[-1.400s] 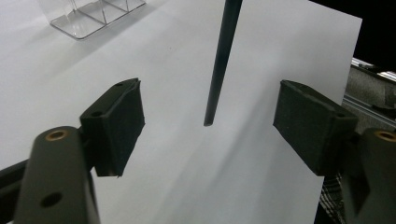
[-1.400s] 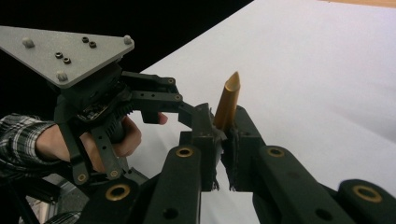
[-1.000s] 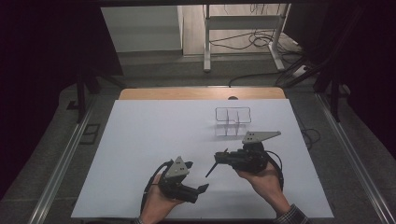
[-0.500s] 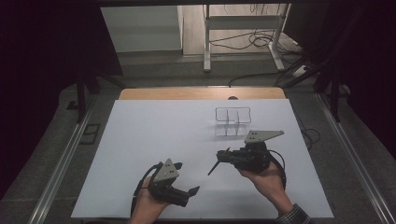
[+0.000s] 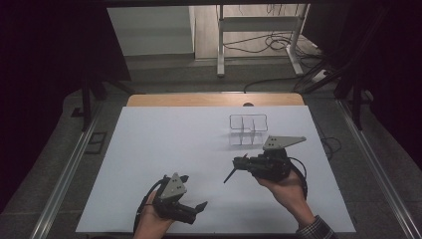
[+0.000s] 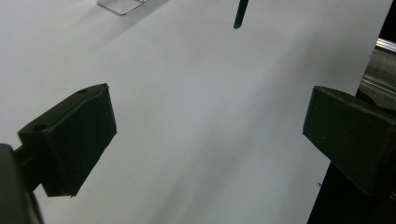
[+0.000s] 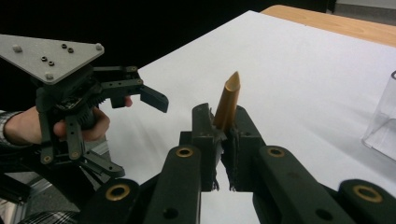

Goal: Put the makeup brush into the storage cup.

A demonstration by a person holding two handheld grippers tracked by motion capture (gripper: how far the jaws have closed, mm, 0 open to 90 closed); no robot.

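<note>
- A dark room surrounds a floor [image 5: 164,74] crossed by cables [image 5: 271,45], upper frame.
- A white tabletop [image 5: 164,149] fills the centre, its wooden edge [image 5: 214,99] at the far side.
- A clear divided holder [image 5: 247,129] stands right of centre.
- Right gripper [image 5: 238,168], fingers closed on a slim pen-like stick [image 7: 228,100], centre-right.
- Left gripper [image 5: 191,196], fingers just spread wide, nothing between, lower centre.

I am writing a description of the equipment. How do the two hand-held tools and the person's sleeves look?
Both tools, left and right, are black with two blocky jaws. Each carries a grey three-cornered plate with small screws. Brass-coloured pivot rings show on the right one. Black cables trail behind. The sleeves are plaid.
</note>
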